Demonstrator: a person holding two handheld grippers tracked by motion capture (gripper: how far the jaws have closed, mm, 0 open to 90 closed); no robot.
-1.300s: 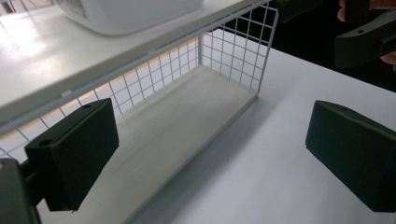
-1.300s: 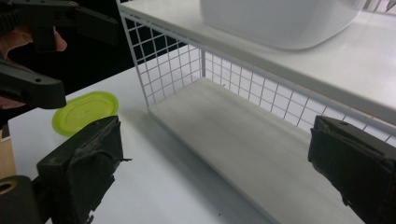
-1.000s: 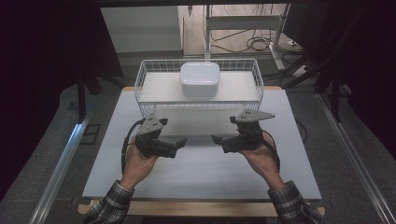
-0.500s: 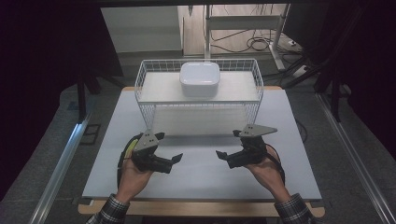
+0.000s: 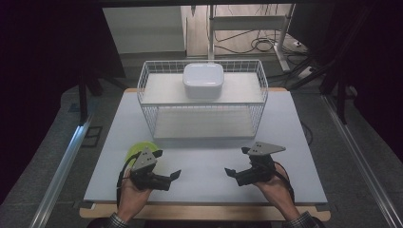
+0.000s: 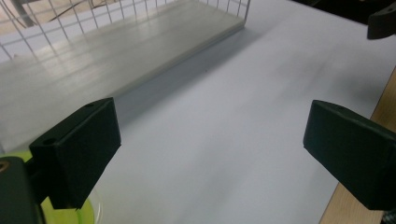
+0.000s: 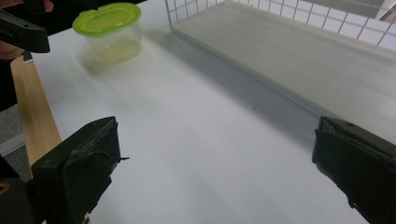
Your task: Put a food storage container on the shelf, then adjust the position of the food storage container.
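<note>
Both grippers hover low over the bench, fingers spread wide and empty; the green-lidded tub (image 7: 108, 29) sits just at ten o'clock of the left gripper (image 5: 167, 169), well apart from the right gripper (image 5: 236, 164)

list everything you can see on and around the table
container: 1, clear with green lid, near left of table, beside the left gripper
box: 1, white, on the rack's top shelf
wire rack: 1, white, two shelves, back middle of table
table: 1, white top with wooden edge
rail: 2, metal, on the floor either side
cables: several, dark, on floor behind the table
left gripper: 1, black, jaws open, near left
right gripper: 1, black, jaws open, near right
hands: 2, each holding a gripper
</note>
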